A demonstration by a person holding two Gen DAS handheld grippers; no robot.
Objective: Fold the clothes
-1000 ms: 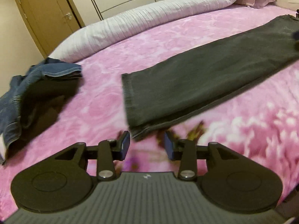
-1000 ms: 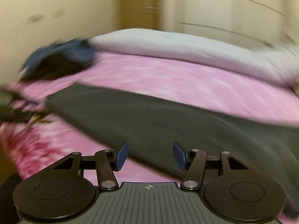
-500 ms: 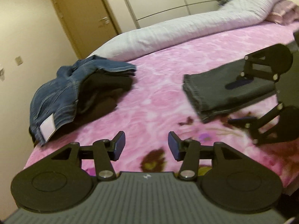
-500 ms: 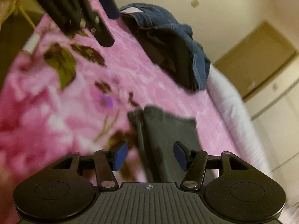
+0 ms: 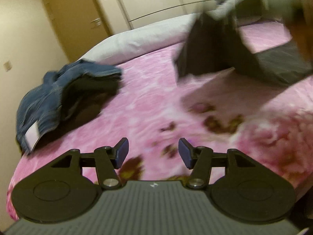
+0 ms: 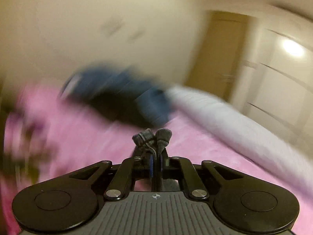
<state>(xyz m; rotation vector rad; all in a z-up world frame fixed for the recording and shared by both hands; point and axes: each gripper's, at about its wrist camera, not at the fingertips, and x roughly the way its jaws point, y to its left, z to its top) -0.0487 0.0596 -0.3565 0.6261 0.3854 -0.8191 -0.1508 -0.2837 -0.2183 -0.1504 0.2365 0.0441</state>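
Dark grey trousers (image 5: 213, 45) hang lifted above the pink bedspread (image 5: 148, 105) at the upper right of the left wrist view; their other end still lies on the bed (image 5: 277, 64). My right gripper (image 6: 156, 163) is shut on the trouser hem (image 6: 152, 138), which bunches out past the pads. My left gripper (image 5: 152, 154) is open and empty, low over the bed's near edge, well short of the trousers.
A pile of blue jeans and dark clothes (image 5: 64, 96) lies at the bed's left side, blurred in the right wrist view (image 6: 121, 98). A grey rolled duvet (image 5: 140, 41) runs along the far side. A door (image 5: 76, 17) and wardrobe stand behind.
My right gripper has closed on the trouser hem and lifted it off the bed. My left gripper stays open and has shifted slightly; both views are motion blurred.
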